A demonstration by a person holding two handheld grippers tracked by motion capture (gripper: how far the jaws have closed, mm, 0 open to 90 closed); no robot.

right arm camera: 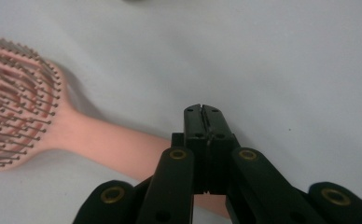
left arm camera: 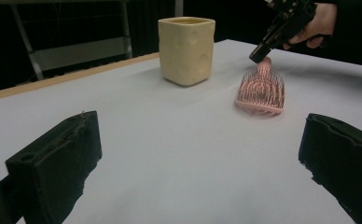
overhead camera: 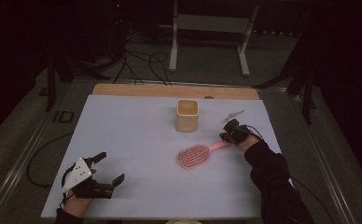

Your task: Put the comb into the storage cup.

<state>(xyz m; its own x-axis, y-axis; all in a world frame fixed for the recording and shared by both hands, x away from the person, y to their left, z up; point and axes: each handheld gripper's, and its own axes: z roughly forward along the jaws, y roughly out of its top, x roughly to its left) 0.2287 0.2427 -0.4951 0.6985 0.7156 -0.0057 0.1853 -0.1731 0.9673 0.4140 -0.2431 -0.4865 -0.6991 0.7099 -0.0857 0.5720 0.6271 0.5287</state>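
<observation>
Starting at the left of the high view: the left gripper (overhead camera: 110, 167) sits low near the front edge of the white table top (overhead camera: 137, 140), held in a hand with its grey three-cornered plate on top. Its two black jaws are spread wide apart with nothing but bare table between them, and you can see that gap really well in the left gripper view, where both jaws frame the scene.

Moving toward the middle, there's a pale yellow squarish cup with dimpled sides (overhead camera: 187, 115) standing upright near the far side of the table. It's well apart from both grippers.

Just right of centre and nearer the person lies the pink plastic paddle hairbrush (overhead camera: 195, 155), flat on the table with the bristles up. Its oval head points toward the left gripper and its handle runs off to the right.

At the right end, the right gripper (overhead camera: 225, 136) comes in from a dark-sleeved arm and hovers right over the end of the brush handle. In the right gripper view its jaws are pressed fully together, with the handle passing underneath them, not between them. Can't tell if the tips actually touch the handle.
</observation>
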